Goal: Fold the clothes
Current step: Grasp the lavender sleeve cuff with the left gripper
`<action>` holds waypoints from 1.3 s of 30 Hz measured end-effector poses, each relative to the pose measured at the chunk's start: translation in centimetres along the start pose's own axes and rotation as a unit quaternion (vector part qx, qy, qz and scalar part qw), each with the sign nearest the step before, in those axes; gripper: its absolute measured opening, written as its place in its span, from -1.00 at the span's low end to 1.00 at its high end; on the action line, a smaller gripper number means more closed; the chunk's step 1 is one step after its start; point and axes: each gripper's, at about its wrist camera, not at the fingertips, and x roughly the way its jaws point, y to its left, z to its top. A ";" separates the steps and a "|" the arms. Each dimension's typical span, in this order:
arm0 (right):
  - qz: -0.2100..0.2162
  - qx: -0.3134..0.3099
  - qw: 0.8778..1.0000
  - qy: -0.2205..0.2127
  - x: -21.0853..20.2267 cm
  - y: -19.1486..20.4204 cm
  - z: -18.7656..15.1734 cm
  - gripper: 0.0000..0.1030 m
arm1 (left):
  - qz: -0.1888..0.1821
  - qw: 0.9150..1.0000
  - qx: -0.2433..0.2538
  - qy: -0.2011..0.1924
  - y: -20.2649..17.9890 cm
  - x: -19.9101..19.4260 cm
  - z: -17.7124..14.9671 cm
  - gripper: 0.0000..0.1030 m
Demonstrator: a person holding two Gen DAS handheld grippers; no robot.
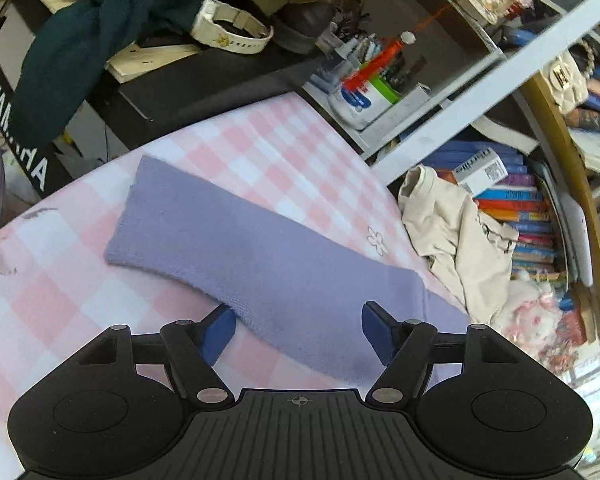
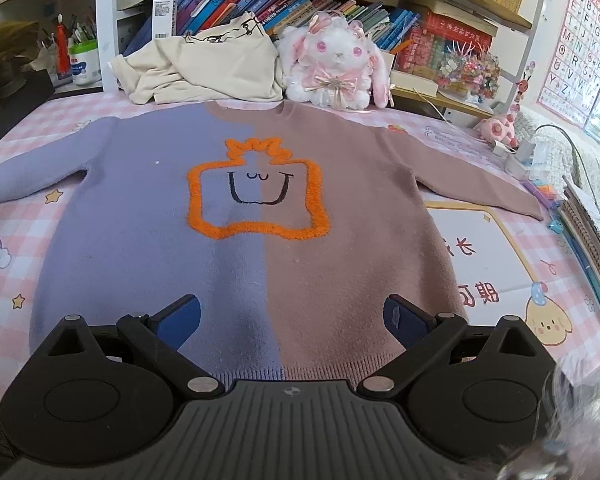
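Knitted in two colours, one sweater (image 2: 260, 216) is lying flat and face up on the pink-and-white checked bedspread (image 2: 16, 216), its left half lilac and its right half dusty brown. One orange fuzzy outline with a drawn smiling face (image 2: 256, 192) is sitting across the chest where the two colours are meeting. Both of its sleeves are stretching outward: the lilac sleeve (image 1: 204, 232) is running away from the left gripper toward a black keyboard (image 1: 16, 120), and the brown sleeve (image 2: 480, 180) is reaching toward a stack of notebooks at the bed's edge.

Two grippers are showing, one per view. The left gripper (image 1: 298, 332) is hovering with its jaws spread wide, released, over the sleeve near where it is joining the body, grasping nothing. The right gripper (image 2: 292, 320) is likewise standing with its jaws spread apart above the ribbed hem, one blue pad over the lilac half and one over the brown half, holding nothing.

Beyond the neckline, one crumpled cream garment (image 2: 204, 68) is lying against the bookshelf, just beside one white plush rabbit (image 2: 336, 64) with pink bows. One dark teal garment (image 1: 80, 40) is draping over the keyboard.
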 end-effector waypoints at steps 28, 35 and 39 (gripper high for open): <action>-0.030 0.025 0.999 0.022 -0.4 -1.7 -1.1 0.92 | 0.060 0.992 -0.099 -0.054 4.9 -1.1 2.8 -0.92; -0.036 0.044 0.998 0.024 -0.5 -3.6 -1.5 0.92 | 0.063 0.995 -0.044 -0.061 2.3 -1.5 3.2 -0.94; -0.023 0.044 0.998 0.025 0.2 -4.5 -1.4 0.92 | 0.044 0.997 0.008 -0.070 -1.2 -2.1 3.1 -0.94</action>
